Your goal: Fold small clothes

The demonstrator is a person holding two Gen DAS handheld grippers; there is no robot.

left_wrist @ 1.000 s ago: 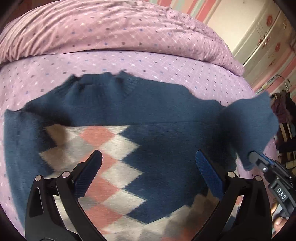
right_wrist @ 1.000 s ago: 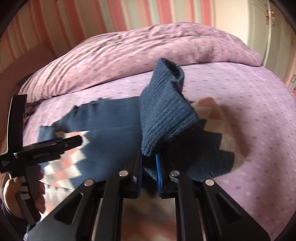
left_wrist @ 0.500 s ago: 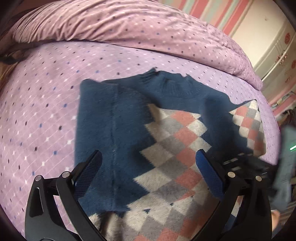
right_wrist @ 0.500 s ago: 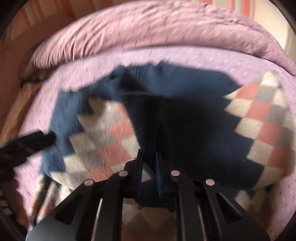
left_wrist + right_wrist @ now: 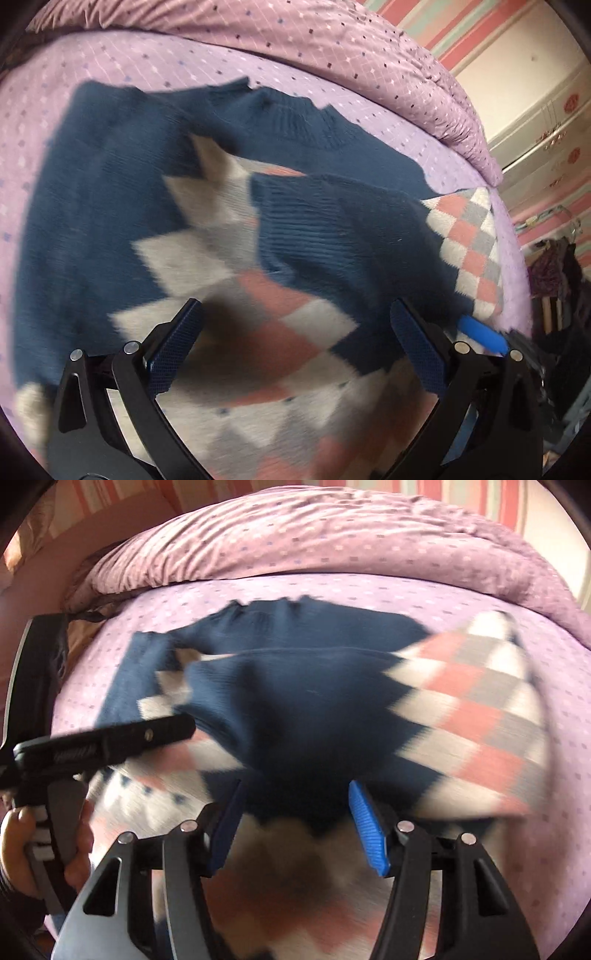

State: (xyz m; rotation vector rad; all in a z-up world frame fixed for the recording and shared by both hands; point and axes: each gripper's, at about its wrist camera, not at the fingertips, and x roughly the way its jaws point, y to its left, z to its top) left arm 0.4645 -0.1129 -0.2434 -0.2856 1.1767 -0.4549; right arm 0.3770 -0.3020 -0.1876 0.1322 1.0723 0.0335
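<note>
Sweater (image 5: pixel 229 258): ribbed knit, diamond-patterned.

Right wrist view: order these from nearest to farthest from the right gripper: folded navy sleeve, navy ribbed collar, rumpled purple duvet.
1. Folded navy sleeve, just ahead of the opening right gripper.
2. Navy ribbed collar, beyond it.
3. Rumpled purple duvet, along the bed's far side.

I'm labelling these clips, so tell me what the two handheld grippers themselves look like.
Both are alike: the left gripper and right gripper have black plastic arms with silver rivets and blue textured pads. From the right wrist view, the left one has a black body with a grey trigger handle, gripped by a hand.
</note>
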